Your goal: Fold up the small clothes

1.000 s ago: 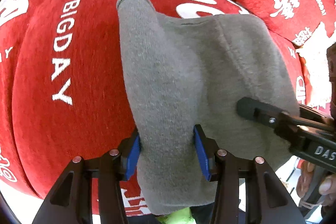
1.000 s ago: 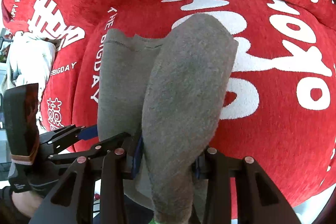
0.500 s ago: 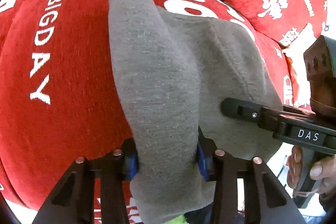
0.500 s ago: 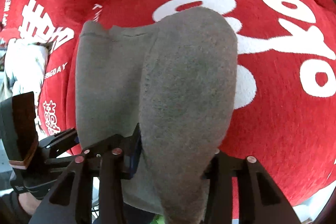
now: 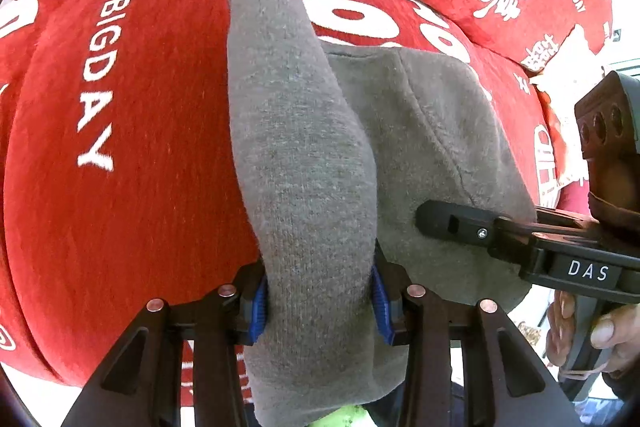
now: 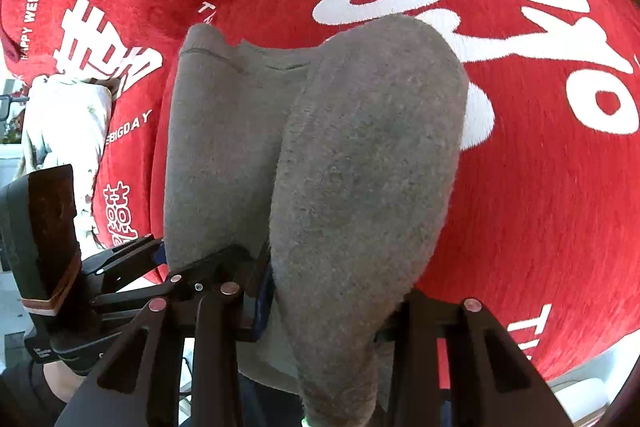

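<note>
A small grey knit garment [image 5: 436, 131] lies on a red cloth with white lettering [image 5: 120, 187]. My left gripper [image 5: 318, 301] is shut on the garment's left near edge, and a long grey fold runs forward from its blue pads. My right gripper [image 6: 332, 303] is shut on the right near edge of the same garment [image 6: 224, 155], with a wide grey fold draped over it. Each gripper shows in the other's view, the right one [image 5: 500, 231] at right, the left one [image 6: 132, 259] at left.
The red cloth [image 6: 540, 207] covers the whole surface. A white crumpled cloth [image 6: 68, 123] lies at its left edge in the right wrist view. The table's near edge and a pale floor show at the lower corners.
Both grippers have moved forward over the cloth with the garment's near edge held, so the grey folds reach further across the garment. Both stayed shut.
</note>
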`<state>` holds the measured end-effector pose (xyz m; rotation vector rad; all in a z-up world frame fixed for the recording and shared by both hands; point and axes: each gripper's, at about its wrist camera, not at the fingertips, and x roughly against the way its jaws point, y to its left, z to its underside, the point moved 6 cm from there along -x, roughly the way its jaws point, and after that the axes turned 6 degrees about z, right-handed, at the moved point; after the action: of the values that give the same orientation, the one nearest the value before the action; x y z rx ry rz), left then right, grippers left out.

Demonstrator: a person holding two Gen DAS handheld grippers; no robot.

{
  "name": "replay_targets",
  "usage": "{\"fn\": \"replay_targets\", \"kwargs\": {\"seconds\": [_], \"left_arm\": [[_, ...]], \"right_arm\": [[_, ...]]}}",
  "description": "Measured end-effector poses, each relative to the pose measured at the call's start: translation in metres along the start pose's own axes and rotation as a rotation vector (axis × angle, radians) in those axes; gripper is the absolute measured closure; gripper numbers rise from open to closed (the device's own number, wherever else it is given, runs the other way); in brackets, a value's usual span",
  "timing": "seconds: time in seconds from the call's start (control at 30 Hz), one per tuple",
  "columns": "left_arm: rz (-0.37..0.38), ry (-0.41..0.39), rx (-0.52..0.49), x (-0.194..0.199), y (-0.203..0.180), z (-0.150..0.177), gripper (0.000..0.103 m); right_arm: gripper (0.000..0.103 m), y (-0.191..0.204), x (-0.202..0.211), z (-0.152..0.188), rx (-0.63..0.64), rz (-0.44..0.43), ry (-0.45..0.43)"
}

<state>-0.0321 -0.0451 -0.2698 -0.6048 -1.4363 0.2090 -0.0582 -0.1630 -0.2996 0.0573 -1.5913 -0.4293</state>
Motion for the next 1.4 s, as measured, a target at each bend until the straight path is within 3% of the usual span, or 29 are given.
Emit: {"fn": "replay_targets", "kwargs": {"seconds": [0.37,0.43,0.5,0.57,0.63,0.73,0.8,0.87,1.07,1.1,1.23,1.3,1.4], "left_arm": [[-0.051,0.038,0.043,-0.002,0.019,0.033,0.059],[-0.075,0.031,0.069,0.003,0.027,0.037,0.048],[-0.119,0.020,0.089,0.012,0.033,0.039,0.036],[-0.155,-0.016,0.093,0.026,0.035,0.039,0.033],[-0.188,-0.076,0.069,0.043,0.030,0.036,0.032],[-0.129,-0.128,0.023,0.050,0.013,0.025,0.032],[-0.088,-0.120,-0.022,0.041,0.000,0.017,0.032],[-0.100,-0.097,-0.087,0.027,-0.010,0.009,0.032],[-0.239,0.057,-0.138,-0.023,0.004,-0.012,0.032],[-0.240,0.056,-0.147,-0.024,0.005,-0.015,0.023],[-0.235,0.043,-0.141,-0.016,-0.002,-0.019,0.022],[-0.188,-0.010,-0.117,0.000,-0.006,-0.013,0.022],[-0.219,0.002,-0.106,0.004,0.001,0.009,0.022]], "right_arm": [[0.064,0.004,-0.013,0.018,0.053,0.016,0.026],[0.057,-0.004,-0.013,0.019,0.026,0.014,0.032],[0.030,-0.018,-0.011,0.019,-0.011,0.042,0.047],[0.026,-0.032,0.003,0.017,-0.028,0.106,0.009],[0.026,-0.028,0.027,0.014,0.055,0.169,-0.094],[0.022,0.008,0.052,0.018,0.287,0.170,-0.228],[0.022,0.030,0.043,0.025,0.428,0.151,-0.209],[0.023,0.035,0.020,0.028,0.479,0.155,-0.134],[0.023,0.005,-0.025,0.021,0.376,0.130,0.001],[0.023,0.005,-0.027,0.019,0.381,0.142,0.005],[0.022,0.025,-0.013,0.018,0.478,0.183,-0.045],[0.022,0.040,0.004,0.035,0.589,0.172,-0.097],[0.022,0.054,0.009,0.071,0.712,0.163,-0.096]]}}
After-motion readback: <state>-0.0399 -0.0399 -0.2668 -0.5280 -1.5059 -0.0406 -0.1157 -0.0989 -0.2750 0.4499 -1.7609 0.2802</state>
